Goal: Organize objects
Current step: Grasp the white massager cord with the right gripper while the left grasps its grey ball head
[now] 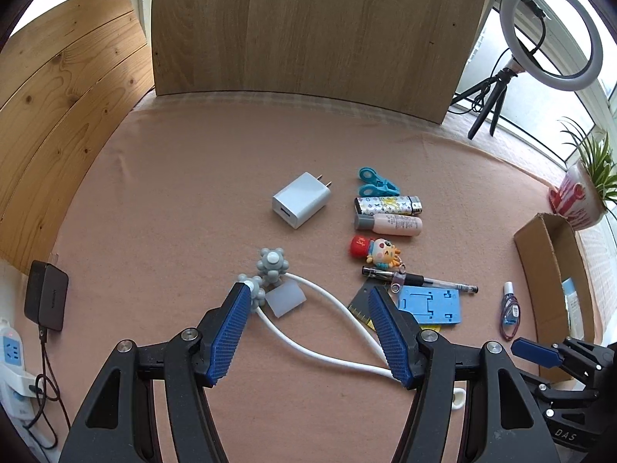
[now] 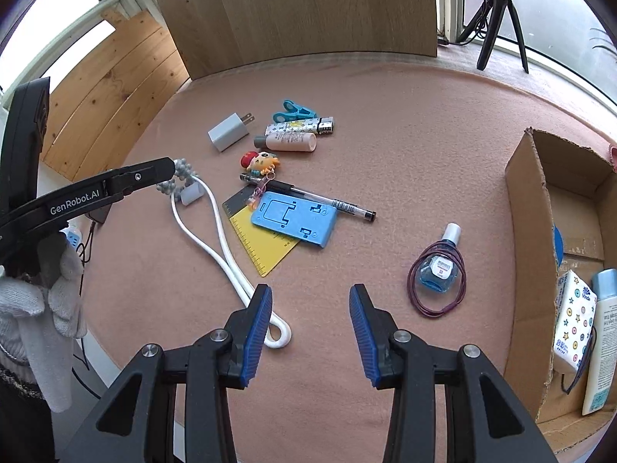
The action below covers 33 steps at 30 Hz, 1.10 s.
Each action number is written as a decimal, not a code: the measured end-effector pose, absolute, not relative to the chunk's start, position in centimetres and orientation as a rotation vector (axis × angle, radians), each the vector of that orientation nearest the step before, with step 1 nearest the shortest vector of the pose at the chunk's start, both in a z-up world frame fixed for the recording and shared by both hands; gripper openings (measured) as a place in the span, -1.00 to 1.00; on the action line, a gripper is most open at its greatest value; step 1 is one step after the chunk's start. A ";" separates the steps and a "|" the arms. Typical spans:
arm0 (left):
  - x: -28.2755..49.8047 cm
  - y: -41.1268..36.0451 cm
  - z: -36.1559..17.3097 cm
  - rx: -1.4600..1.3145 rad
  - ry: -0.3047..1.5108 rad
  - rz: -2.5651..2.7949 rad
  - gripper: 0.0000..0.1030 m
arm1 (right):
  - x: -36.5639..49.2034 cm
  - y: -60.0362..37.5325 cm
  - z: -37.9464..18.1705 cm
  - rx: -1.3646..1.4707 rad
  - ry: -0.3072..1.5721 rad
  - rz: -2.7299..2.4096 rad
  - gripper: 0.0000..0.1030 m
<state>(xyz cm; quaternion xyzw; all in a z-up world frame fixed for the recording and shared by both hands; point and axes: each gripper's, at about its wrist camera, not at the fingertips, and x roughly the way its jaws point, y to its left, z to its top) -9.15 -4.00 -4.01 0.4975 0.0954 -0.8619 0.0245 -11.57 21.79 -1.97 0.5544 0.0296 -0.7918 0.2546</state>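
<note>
On the pink cloth lie a white charger [image 1: 302,200], a teal clip [image 1: 376,183], a patterned lighter [image 1: 387,205], a small pink bottle [image 1: 389,225], a cartoon keychain [image 1: 376,250], a pen [image 1: 420,280], a blue phone stand [image 1: 430,306] on a yellow ruler [image 2: 266,245], and a white looped cord with grey knobbed ends [image 1: 272,263]. My left gripper [image 1: 306,299] is open, its fingers on either side of the cord. My right gripper [image 2: 310,297] is open and empty, with the cord's loop end [image 2: 278,333] by its left finger. A small blue bottle [image 2: 439,268] ringed by a purple band lies to its right.
An open cardboard box [image 2: 528,239] at the right holds a tissue pack [image 2: 574,320] and a white bottle [image 2: 603,343]. A wooden board [image 1: 308,31] stands at the back. A ring light on a tripod [image 1: 551,34] and a potted plant [image 1: 582,196] stand at the right. A power strip [image 1: 13,362] lies at the left edge.
</note>
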 end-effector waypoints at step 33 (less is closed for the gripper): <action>-11.8 -9.0 -10.0 1.671 0.328 -2.619 -0.52 | -10.3 11.8 -7.0 1.507 0.466 -2.059 -0.56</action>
